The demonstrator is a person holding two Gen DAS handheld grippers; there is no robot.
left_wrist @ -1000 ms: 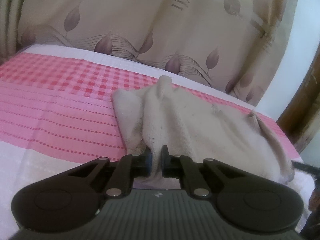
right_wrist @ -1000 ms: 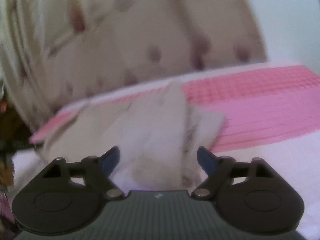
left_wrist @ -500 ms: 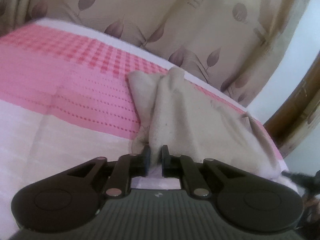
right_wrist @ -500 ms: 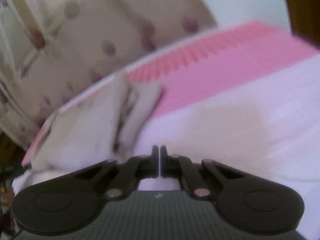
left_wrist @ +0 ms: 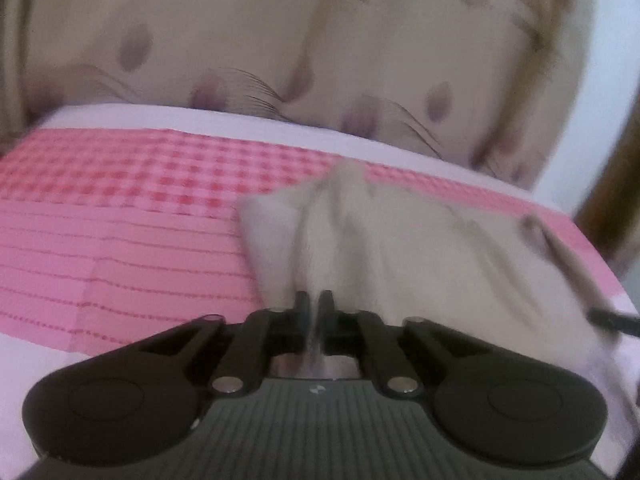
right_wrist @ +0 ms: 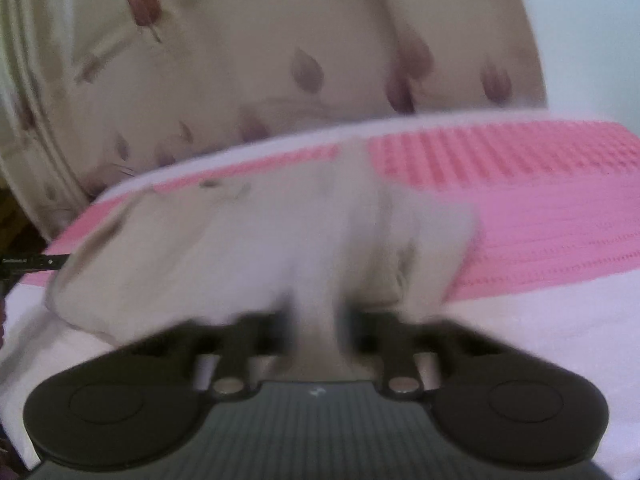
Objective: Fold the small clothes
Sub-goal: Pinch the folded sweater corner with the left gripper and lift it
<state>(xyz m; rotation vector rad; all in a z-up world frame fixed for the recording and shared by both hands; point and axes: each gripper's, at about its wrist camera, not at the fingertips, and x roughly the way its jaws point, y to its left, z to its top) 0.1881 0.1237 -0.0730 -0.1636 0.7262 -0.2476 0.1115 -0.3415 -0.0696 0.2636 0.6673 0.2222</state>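
Note:
A beige towel-like cloth [left_wrist: 420, 248] lies rumpled on a pink checked and striped bedsheet [left_wrist: 120, 240]. My left gripper [left_wrist: 314, 308] is shut on the cloth's near left edge, and a thin fold shows between its fingers. In the right wrist view, which is blurred, the same cloth [right_wrist: 248, 248] spreads to the left. My right gripper [right_wrist: 319, 320] has a thick strip of the cloth's near edge filling the gap between its jaws, which are opening slightly. The tip of the other gripper [right_wrist: 28, 262] shows at the cloth's far left corner.
A beige curtain [left_wrist: 280, 40] with purple leaf shapes hangs behind the bed. A brown wooden frame [left_wrist: 616, 184] stands at the right. The sheet's white part [right_wrist: 540, 360] lies near me, and the pink sheet [right_wrist: 540, 220] runs to the right of the cloth.
The right gripper was open over the cloth, then shut beside it, and now has the cloth's near edge between its jaws. The left view swung aside and back, still gripping the cloth.

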